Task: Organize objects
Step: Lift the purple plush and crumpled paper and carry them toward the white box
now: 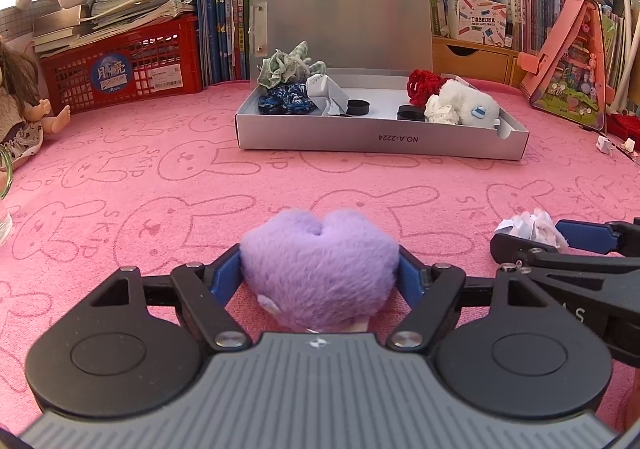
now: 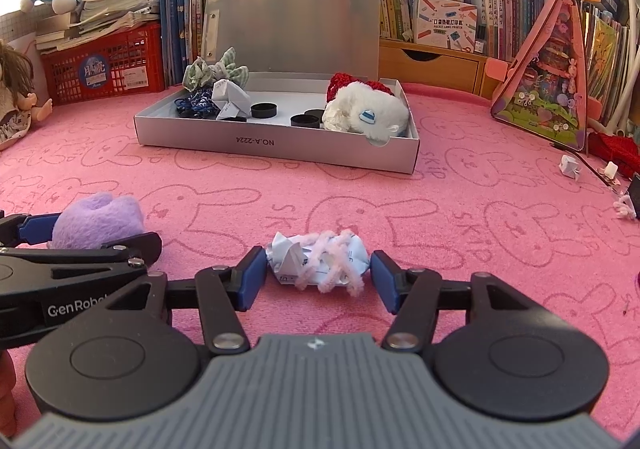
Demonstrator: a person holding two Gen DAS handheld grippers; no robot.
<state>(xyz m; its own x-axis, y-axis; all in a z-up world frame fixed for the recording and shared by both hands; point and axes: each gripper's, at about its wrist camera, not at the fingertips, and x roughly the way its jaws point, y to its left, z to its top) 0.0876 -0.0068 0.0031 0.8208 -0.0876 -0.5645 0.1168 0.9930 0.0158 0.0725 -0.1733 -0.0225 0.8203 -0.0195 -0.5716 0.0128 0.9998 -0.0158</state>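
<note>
Pink bunny-print cloth (image 1: 120, 177) covers the work surface, with bookshelves and a red crate (image 1: 120, 69) behind it. The silver box (image 1: 380, 139) serves as the landmark: it stands open with its lid upright at the back, and it already holds hair ties, folded paper, black caps (image 1: 358, 108) and a white plush toy (image 1: 472, 105). That content suggests the box is the collection point for loose items.

Two items lie on the cloth in front of the box, nearer the cameras. The purple plush heart (image 1: 320, 265) sits between the blue pads of the left gripper (image 1: 320, 273); both pads touch its fur and appear to press in, so this claw is judged to be clenched on the heart. The heart still rests on the cloth, not yet lifted.

To the right of the heart, also in front of the box, lies the crumpled paper with pink yarn (image 2: 318, 259). The right gripper (image 2: 318, 275) straddles it. A gap shows on each side between pad and paper, so this claw is released, positioned for a grasp.

Both grippers point downward and toward the box, which favours a short carry forward over its front wall.
</note>
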